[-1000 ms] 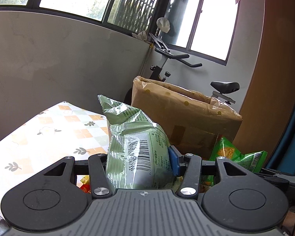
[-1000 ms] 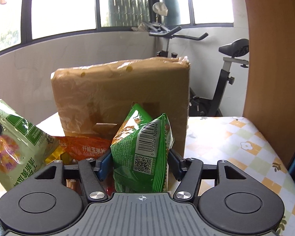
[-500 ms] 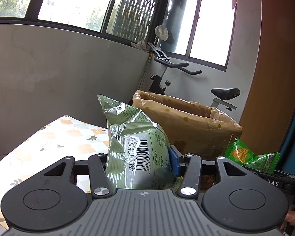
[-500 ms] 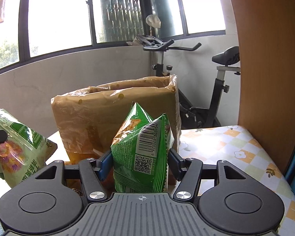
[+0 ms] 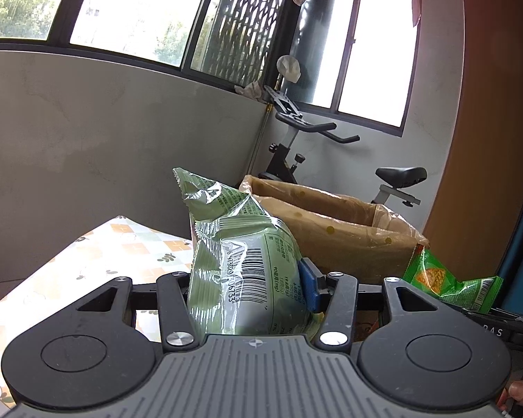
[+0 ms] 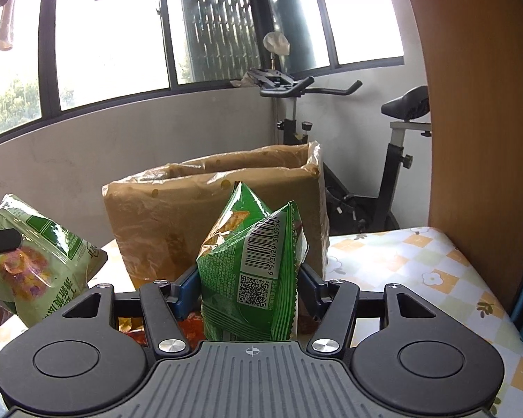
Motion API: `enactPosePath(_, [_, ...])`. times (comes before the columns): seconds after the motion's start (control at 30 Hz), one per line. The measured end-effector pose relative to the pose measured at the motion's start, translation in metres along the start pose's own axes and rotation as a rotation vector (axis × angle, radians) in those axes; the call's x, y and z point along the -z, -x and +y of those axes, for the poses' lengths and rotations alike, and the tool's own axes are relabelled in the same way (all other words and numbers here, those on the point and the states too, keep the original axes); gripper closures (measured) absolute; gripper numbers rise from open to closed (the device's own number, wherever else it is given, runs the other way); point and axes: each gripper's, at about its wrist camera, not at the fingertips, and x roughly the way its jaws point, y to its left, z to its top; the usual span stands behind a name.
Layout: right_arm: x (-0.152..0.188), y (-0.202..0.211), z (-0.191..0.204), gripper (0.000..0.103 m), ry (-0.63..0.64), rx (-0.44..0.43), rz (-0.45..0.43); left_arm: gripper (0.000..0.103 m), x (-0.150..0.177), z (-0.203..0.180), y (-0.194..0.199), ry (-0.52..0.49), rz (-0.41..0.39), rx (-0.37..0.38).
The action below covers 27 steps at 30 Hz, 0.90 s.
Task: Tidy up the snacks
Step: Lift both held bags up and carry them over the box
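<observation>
My left gripper (image 5: 248,287) is shut on a pale green snack bag (image 5: 240,261) with a barcode, held upright above the table. In the right wrist view that same pale green bag (image 6: 35,261) hangs at the far left. My right gripper (image 6: 248,287) is shut on a dark green chip bag (image 6: 251,271) with a barcode and QR code; the dark green bag (image 5: 446,282) also shows at the right of the left wrist view. An open brown cardboard box (image 6: 198,216) lined with plastic stands just beyond both bags, its opening (image 5: 331,209) facing up.
The table wears a checked floral cloth (image 6: 418,264). Orange snack packets (image 6: 188,327) lie under my right gripper by the box. An exercise bike (image 6: 383,174) stands behind the table. A wooden panel (image 6: 477,139) rises on the right. A fingertip (image 5: 521,392) shows at the corner.
Both grippers have risen with their bags, so the box sits lower in each view and its open top now shows. Grips unchanged.
</observation>
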Motion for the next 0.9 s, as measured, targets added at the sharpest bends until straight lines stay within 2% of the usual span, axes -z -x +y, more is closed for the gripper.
enactPosePath(0.23, [-0.033, 0.021, -0.004, 0.048, 0.011, -0.025, -0.105, 0.05, -0.032, -0.003, 0.011, -0.032, -0.095, 0.027])
enactPosePath(0.37, [-0.057, 0.022, -0.009, 0.048, 0.016, -0.039, -0.15, 0.05, -0.049, -0.01, 0.005, -0.048, -0.134, 0.049])
enactPosePath(0.73, [-0.12, -0.019, -0.009, 0.048, 0.03, -0.068, -0.204, 0.05, -0.087, -0.032, -0.043, -0.061, -0.179, 0.121])
enactPosePath(0.9, [-0.137, -0.047, -0.009, 0.048, 0.028, -0.055, -0.189, 0.05, -0.097, -0.036, -0.068, -0.078, -0.173, 0.139])
